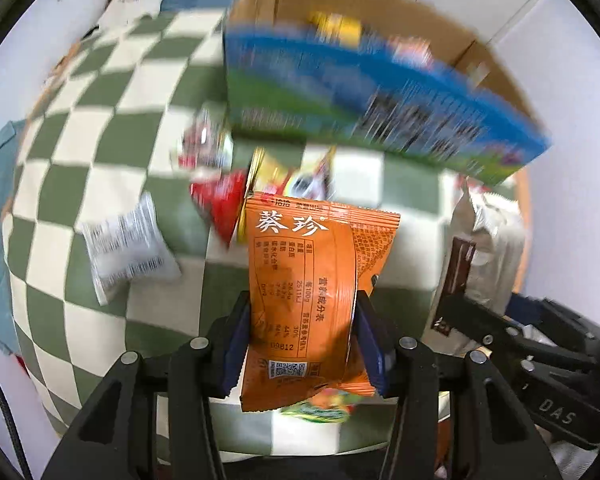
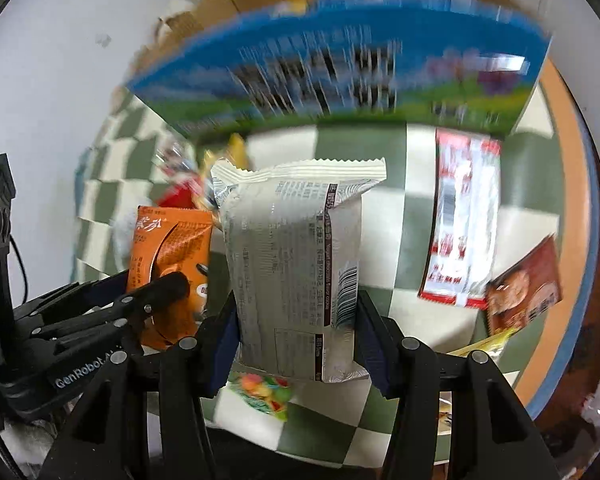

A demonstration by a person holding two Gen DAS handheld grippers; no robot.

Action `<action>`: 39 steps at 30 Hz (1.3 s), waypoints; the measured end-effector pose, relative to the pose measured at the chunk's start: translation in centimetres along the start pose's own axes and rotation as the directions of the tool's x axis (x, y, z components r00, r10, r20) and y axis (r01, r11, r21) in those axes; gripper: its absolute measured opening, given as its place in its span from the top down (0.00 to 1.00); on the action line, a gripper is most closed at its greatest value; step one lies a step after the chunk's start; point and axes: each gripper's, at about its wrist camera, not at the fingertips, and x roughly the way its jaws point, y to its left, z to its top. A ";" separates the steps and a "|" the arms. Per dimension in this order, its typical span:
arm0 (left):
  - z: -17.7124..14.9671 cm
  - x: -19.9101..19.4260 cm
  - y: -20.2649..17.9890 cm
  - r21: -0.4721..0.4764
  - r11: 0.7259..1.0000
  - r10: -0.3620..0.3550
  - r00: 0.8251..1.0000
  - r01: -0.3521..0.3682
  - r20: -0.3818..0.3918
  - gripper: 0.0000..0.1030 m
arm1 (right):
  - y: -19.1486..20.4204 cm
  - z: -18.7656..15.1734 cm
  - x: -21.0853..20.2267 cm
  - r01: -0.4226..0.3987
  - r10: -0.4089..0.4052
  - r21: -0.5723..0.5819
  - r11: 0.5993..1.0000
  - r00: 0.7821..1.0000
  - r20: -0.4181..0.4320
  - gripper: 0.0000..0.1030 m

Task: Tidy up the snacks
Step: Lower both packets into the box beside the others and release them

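Observation:
My left gripper (image 1: 302, 336) is shut on an orange snack packet (image 1: 312, 272), held upright above the green-and-white checked cloth (image 1: 100, 120). My right gripper (image 2: 296, 336) is shut on a silver-white snack packet (image 2: 296, 256), also held up. The two grippers are side by side: the orange packet (image 2: 168, 248) shows left in the right wrist view, the white packet (image 1: 484, 256) right in the left wrist view. Ahead stands an open cardboard box (image 1: 380, 80) with blue and green printed sides, also seen in the right wrist view (image 2: 340, 68); it is blurred.
Loose snacks lie on the cloth: a white packet (image 1: 128, 248), red and yellow packets (image 1: 228, 200) before the box, a red-and-white pack (image 2: 464, 220), a brown packet (image 2: 524, 284) and a colourful candy bag (image 2: 264, 392) below my fingers. The table's orange and blue rim (image 2: 572, 240) curves at the right.

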 end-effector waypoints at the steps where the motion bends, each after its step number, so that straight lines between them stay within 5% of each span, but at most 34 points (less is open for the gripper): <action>1: 0.9 -1.5 -0.6 0.002 1.000 -0.025 0.999 0.025 0.025 0.55 | 0.2 0.3 -1.3 -0.007 0.007 0.000 1.000 1.000 0.019 0.45; 7: 6.8 -6.0 -0.3 0.023 0.996 -0.088 0.988 0.085 0.129 0.55 | -0.6 4.9 -7.2 -0.054 0.051 0.016 0.998 0.991 0.125 0.45; 14: 18.3 -2.5 -0.3 0.055 0.998 0.023 0.985 -0.032 0.170 0.55 | -2.8 15.4 -7.9 0.041 -0.055 0.070 0.997 0.977 0.204 0.45; 22: 28.4 5.3 1.2 0.068 0.985 0.153 0.986 -0.157 0.068 0.55 | -5.4 26.2 -2.1 0.197 -0.205 0.089 0.976 0.975 0.090 0.45; 33: 32.7 10.9 2.9 0.062 0.978 0.203 0.978 -0.200 -0.051 0.53 | -7.1 31.6 3.7 0.300 -0.298 0.051 0.953 0.954 -0.044 0.43; 35: 33.0 11.0 3.1 0.052 0.981 0.190 0.980 -0.187 -0.051 0.49 | -7.4 32.1 4.2 0.288 -0.284 0.065 0.955 0.956 -0.071 0.38; 37: 33.2 11.0 3.2 0.044 0.984 0.175 0.983 -0.173 -0.050 0.22 | -7.6 32.5 4.5 0.289 -0.284 0.071 0.955 0.956 -0.073 0.19; 39: 33.1 10.9 3.1 0.049 0.985 0.169 0.985 -0.167 -0.040 0.17 | -7.6 32.6 5.0 0.272 -0.266 0.077 0.959 0.961 -0.076 0.13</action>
